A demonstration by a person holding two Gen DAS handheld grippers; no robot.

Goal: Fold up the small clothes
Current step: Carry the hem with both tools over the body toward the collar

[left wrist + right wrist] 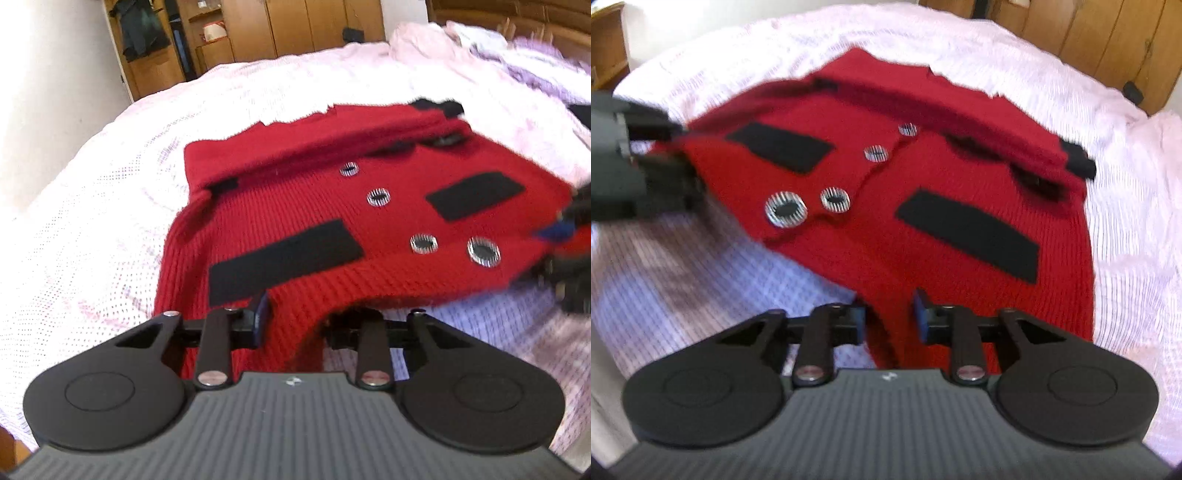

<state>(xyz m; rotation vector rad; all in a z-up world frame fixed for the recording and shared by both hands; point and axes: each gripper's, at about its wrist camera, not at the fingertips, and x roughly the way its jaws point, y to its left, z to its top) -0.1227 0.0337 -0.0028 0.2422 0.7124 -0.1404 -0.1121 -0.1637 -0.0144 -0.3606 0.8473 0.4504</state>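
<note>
Lying on a bed [92, 206] with a pale pink dotted cover, a small red knit cardigan [332, 229] is face up, hem edge raised off the cover. Ribbed knit, two black rectangular pocket patches [284, 258], four round black-and-white striped buttons [483, 251] down the front, black cuff [439, 107] on a sleeve folded across the top.

Left gripper [295, 321] pinches the cardigan's hem, red fabric bunched between its blue-padded fingers. Right gripper [890, 314] likewise grips the other hem corner, cloth running up between its pads [921, 314]. Each gripper shows blurred at the edge of the other's view, both holding the same lifted edge.

Wooden wardrobe [295, 26] behind the bed. No readable writing; only a small emblem on each gripper body, too tiny to make out.
</note>
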